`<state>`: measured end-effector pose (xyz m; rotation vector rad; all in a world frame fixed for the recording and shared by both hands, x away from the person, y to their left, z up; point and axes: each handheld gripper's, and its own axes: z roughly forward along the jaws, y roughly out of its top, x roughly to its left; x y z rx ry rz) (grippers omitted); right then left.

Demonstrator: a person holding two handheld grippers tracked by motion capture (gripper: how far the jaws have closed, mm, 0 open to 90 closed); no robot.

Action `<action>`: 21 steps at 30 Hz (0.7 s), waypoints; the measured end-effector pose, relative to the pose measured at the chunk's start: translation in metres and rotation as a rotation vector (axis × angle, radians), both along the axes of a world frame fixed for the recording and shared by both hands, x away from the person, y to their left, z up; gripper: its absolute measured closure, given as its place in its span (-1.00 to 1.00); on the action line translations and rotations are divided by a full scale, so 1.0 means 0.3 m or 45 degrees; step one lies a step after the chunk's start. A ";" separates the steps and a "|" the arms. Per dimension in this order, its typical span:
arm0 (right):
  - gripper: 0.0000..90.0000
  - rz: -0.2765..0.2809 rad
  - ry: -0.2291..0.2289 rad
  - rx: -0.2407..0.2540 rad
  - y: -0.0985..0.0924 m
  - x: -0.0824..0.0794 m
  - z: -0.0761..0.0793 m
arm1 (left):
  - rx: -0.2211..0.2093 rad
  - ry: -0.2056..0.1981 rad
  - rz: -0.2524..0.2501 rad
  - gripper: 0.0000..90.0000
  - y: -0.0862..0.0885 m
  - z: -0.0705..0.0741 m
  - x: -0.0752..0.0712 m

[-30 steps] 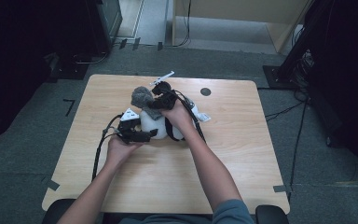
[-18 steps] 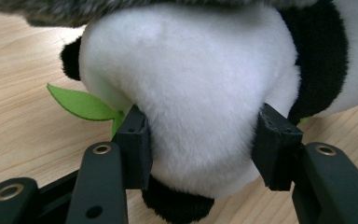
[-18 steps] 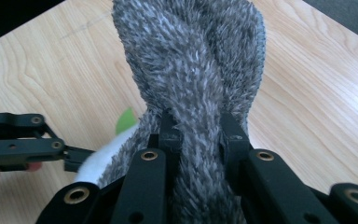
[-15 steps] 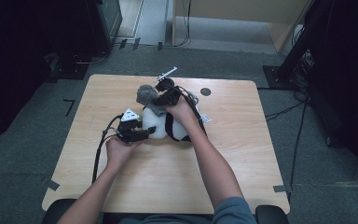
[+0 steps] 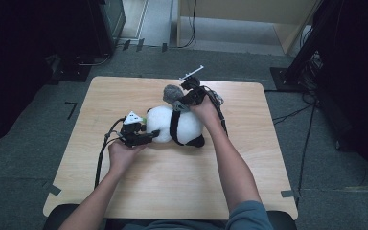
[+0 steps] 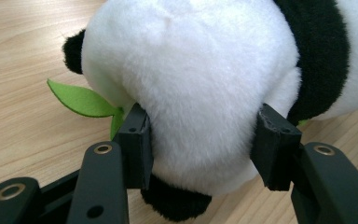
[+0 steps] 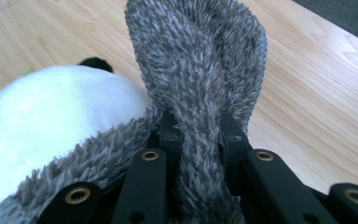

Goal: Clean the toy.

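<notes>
Soft plush handling: both grippers clamped.
L gripper [image 6: 200, 144] squeezes white-and-black plush panda [image 6: 200, 84]; R gripper [image 7: 198, 133] pinches grey furry fabric piece [image 7: 200, 60]. Light, compressible; grip bulk.

My left hand-held gripper [image 6: 200, 149] has just been closing, and I now have its pads pressed into the white head of the panda plush [image 5: 175, 125], which was still free between the jaws a second ago. My right hand-held gripper [image 7: 198, 135], clamped on the grey furry piece [image 7: 200, 70], has moved toward the far right of the worktop [image 5: 249, 177], drawing that piece off the panda, which now lies stretched out more fully in the high view.
</notes>
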<state>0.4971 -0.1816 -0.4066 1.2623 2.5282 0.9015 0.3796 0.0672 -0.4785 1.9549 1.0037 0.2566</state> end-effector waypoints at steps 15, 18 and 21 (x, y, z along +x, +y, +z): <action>0.72 -0.120 0.013 0.099 -0.155 -0.017 -0.018 | -0.008 0.004 -0.005 0.05 0.005 -0.001 0.003; 0.73 -0.144 0.030 0.098 -0.185 -0.017 -0.021 | -0.008 0.003 -0.007 0.05 0.006 -0.002 0.003; 0.73 -0.165 0.035 0.083 -0.215 -0.021 -0.026 | -0.006 0.004 -0.007 0.05 0.007 -0.002 0.004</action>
